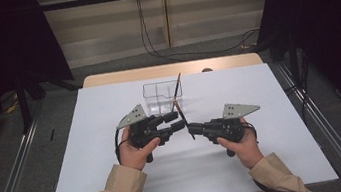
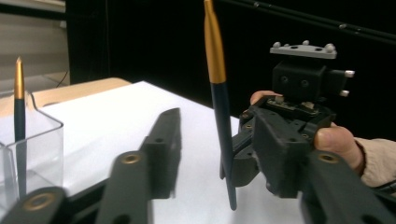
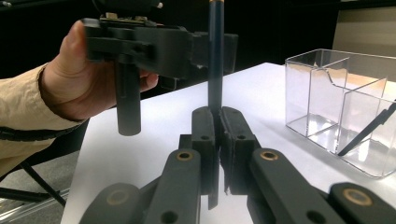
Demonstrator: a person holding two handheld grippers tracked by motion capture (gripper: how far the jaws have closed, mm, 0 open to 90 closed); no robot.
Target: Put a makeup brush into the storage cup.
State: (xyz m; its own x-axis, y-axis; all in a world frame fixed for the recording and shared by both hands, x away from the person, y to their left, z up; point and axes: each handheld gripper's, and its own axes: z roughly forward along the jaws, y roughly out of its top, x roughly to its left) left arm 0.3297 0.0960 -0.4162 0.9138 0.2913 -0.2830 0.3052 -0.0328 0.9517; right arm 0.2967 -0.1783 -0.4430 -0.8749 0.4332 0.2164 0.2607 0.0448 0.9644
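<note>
So the right gripper (image 3: 215, 122) has its jaws clamped tight on a dark blue pen with a gold end (image 2: 219, 93), holding it upright just above the white table (image 1: 115, 149). The left gripper (image 1: 178, 119) faces it, jaws partly open around the pen's shaft, pads not pressing on it as far as I can see. Further back there's a clear plastic divided organizer (image 1: 161, 97) with a second pen (image 2: 18, 107) leaning inside one compartment.
</note>
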